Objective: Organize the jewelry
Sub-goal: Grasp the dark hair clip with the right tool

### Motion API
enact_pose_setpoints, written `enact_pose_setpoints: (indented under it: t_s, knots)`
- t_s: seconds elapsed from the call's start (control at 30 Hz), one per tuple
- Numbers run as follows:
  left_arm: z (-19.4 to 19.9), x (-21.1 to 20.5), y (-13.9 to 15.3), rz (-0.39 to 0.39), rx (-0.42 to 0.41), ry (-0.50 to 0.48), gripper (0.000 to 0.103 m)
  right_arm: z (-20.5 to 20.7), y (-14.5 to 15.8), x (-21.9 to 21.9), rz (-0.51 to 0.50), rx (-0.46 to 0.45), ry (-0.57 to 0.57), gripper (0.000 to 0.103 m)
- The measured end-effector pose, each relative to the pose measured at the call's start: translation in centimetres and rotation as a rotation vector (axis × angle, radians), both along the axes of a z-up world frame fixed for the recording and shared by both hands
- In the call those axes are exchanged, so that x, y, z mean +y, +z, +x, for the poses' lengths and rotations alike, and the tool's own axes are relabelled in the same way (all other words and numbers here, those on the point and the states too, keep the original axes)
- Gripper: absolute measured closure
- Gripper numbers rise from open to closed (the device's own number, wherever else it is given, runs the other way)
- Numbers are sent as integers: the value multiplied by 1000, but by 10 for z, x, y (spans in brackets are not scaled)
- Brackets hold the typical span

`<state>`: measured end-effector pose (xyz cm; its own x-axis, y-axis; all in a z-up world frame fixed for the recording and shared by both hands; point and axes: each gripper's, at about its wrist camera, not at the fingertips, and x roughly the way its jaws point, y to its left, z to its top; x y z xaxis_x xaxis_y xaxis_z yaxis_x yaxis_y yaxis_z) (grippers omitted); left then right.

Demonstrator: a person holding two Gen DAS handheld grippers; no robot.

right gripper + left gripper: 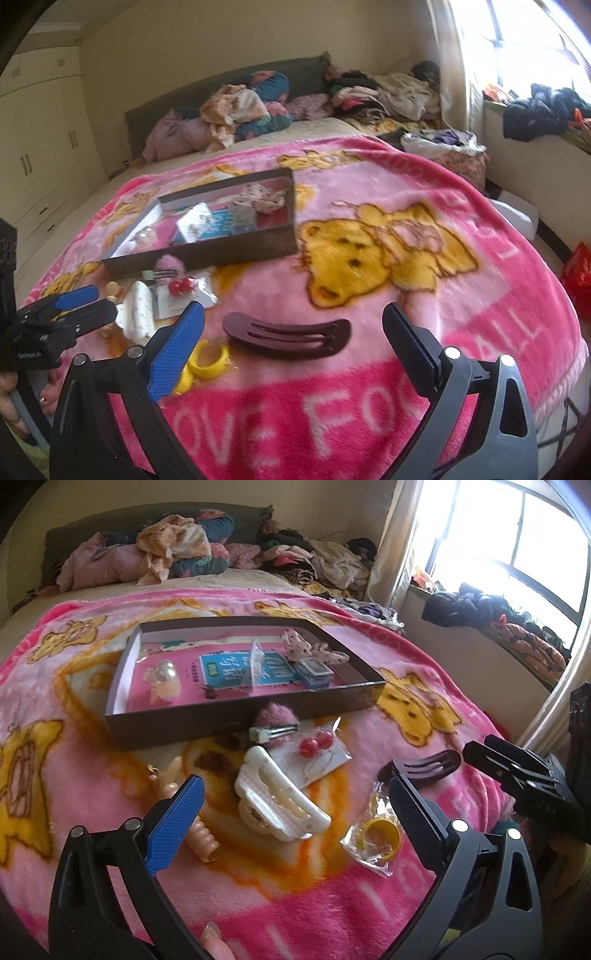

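A shallow brown box (pixel 229 722) (pixel 236 251) sits on the pink blanket and holds a pearl piece (pixel 164 672), a small blue case (pixel 314 672) and a floral bow (pixel 310 648). In front of it lie a white claw clip (pixel 280 805) (pixel 138 310), red ball earrings on a card (pixel 316 744) (pixel 181 286), a fluffy pink clip (pixel 273 723), a yellow ring in a bag (pixel 376 836) (pixel 210 363) and a dark brown barrette (pixel 424 770) (pixel 288 338). My left gripper (pixel 295 816) is open above the claw clip. My right gripper (pixel 295 339) is open around the barrette.
A peach beaded piece (pixel 195 827) lies by my left blue finger. Piles of clothes (pixel 177 550) cover the far end of the bed. A window sill with dark clothes (pixel 480 605) is at right. The blanket's edge drops off at right (pixel 554 295).
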<state>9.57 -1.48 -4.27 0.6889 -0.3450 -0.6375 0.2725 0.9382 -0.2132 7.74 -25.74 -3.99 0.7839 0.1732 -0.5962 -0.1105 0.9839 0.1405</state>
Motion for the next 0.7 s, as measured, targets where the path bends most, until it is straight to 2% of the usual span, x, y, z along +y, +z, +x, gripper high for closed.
enact_pose_setpoints:
  t_s: [0.33,0.57,0.7]
  knots:
    - [5,-13,-13,27,20,-16,13,11,-17,-10,26,109,-64,10]
    - [12,-14,-24,48,44,16,14,23,-30,-9,77,188,-66,20]
    - [17,-10,-30,43,65,36,18,32,-39,-3,108,231,-52,28]
